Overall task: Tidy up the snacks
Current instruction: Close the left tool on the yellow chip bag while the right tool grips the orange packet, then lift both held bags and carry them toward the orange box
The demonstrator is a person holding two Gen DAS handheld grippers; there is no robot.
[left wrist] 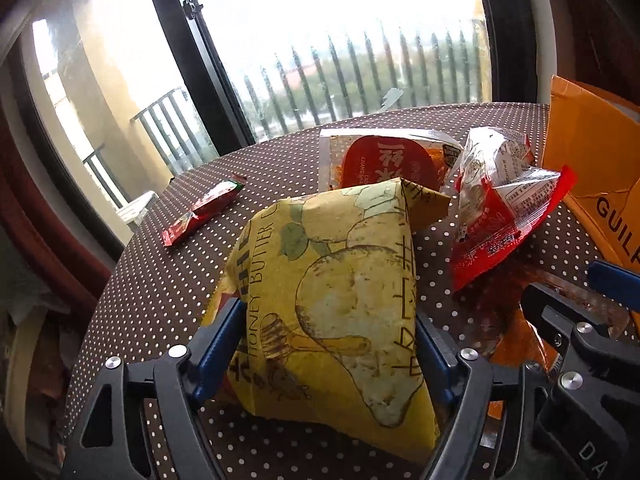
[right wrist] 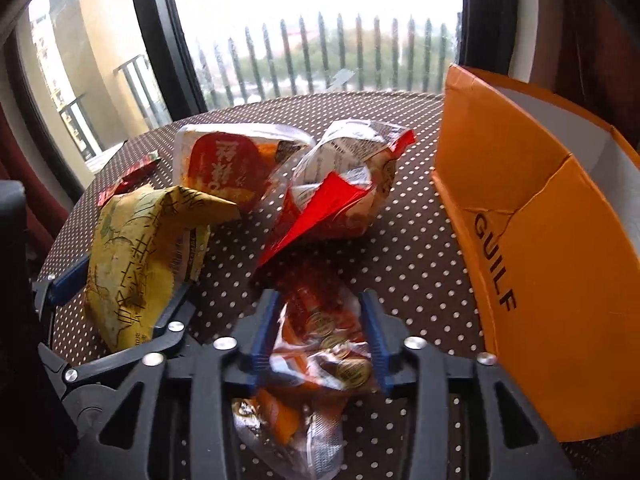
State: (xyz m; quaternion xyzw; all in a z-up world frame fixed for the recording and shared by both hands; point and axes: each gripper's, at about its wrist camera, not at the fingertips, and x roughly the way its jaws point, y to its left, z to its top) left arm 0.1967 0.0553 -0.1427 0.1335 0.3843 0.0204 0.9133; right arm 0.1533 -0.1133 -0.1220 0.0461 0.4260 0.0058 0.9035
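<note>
Nothing looks boxed yet: left claw (left wrist: 328, 344) squeezes the yellow chip bag (left wrist: 340, 292), right claw (right wrist: 320, 340) seemingly loose around an orange packet (right wrist: 324, 344).

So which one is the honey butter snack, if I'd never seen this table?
Start at the round dotted table by the window. On its near side, left of the orange box, a bag lies between the left gripper fingers. It is the only yellow bag, with a potato drawing; its neighbours are red.

both wrist views close, facing window (left wrist: 320, 40)
</note>
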